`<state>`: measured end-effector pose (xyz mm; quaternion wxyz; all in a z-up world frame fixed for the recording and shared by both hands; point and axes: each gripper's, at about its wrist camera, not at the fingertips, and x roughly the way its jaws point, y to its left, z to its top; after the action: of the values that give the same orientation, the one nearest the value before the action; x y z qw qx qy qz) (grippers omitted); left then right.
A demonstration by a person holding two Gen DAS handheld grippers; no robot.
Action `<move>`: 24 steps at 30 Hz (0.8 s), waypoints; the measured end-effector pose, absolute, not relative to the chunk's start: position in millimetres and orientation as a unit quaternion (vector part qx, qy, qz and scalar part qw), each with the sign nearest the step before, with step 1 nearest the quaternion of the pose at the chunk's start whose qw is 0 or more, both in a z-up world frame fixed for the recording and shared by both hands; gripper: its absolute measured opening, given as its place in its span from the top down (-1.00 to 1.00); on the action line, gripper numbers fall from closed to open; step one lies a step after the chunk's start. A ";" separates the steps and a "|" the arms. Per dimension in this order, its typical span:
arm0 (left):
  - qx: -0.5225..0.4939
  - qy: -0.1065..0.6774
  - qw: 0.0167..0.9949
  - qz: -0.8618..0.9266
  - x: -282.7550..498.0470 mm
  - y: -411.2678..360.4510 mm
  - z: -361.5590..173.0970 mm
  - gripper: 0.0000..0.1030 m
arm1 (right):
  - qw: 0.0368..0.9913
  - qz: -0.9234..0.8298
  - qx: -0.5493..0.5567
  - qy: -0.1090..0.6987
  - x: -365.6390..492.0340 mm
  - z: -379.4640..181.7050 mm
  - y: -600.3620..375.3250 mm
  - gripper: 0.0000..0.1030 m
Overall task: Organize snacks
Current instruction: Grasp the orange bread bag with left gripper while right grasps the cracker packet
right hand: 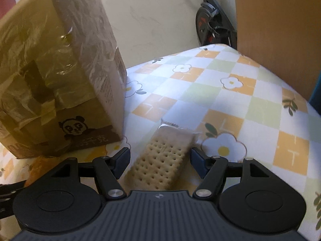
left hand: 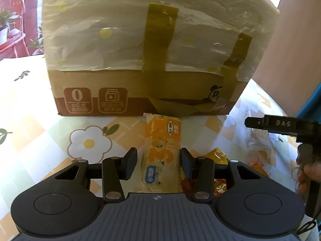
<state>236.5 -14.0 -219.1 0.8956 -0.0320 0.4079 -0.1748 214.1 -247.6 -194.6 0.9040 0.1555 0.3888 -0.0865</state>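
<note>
Snacks lie on the flowered checked tablecloth in front of a taped cardboard box. Between the fingers of the left gripper rests an orange-and-white wrapped snack bar, lengthwise along the line the tongs point, its far end just short of the box. The right pad touches the wrapper's edge and the left pad sits close against the other side, so these tongs appear closed on the bar, though how firmly cannot be told. To the right of this gripper lie more packets: an orange packet just beyond its right finger and a clear wrapped biscuit farther out, beneath the tip of the other tool. The right gripper stands open around a clear-wrapped cracker pack, a pale dotted slab lying on the cloth and angled slightly to the right; both blue pads sit apart from its sides with cloth visible in the gaps. The box rises just ahead and to the left of these tongs, with a panda printed low on its face. A hand holds the right tool's handle.
</note>
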 end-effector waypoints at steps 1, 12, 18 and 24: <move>-0.034 0.408 0.896 -0.173 236.7 -12.4 -219.3 0.04 | 0.906 -0.085 0.140 0.390 216.1 -195.0 -244.1 -0.34; -0.039 0.407 0.900 -0.150 220.0 4.9 -218.7 0.04 | 0.928 -0.021 0.051 0.369 187.6 -201.7 -219.1 -0.16; -0.037 0.408 0.900 -0.147 220.4 4.2 -217.5 0.04 | 0.934 0.001 0.049 0.354 165.2 -204.2 -214.5 -0.16; 0.002 0.404 0.903 -0.145 223.9 -5.5 -217.5 0.04 | 0.937 0.002 0.061 0.344 162.9 -205.9 -217.2 -0.16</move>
<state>223.9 -5.5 -217.5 0.9032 0.0024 0.4038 -0.1452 162.9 -217.2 -205.9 0.9369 0.0607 0.3442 0.0019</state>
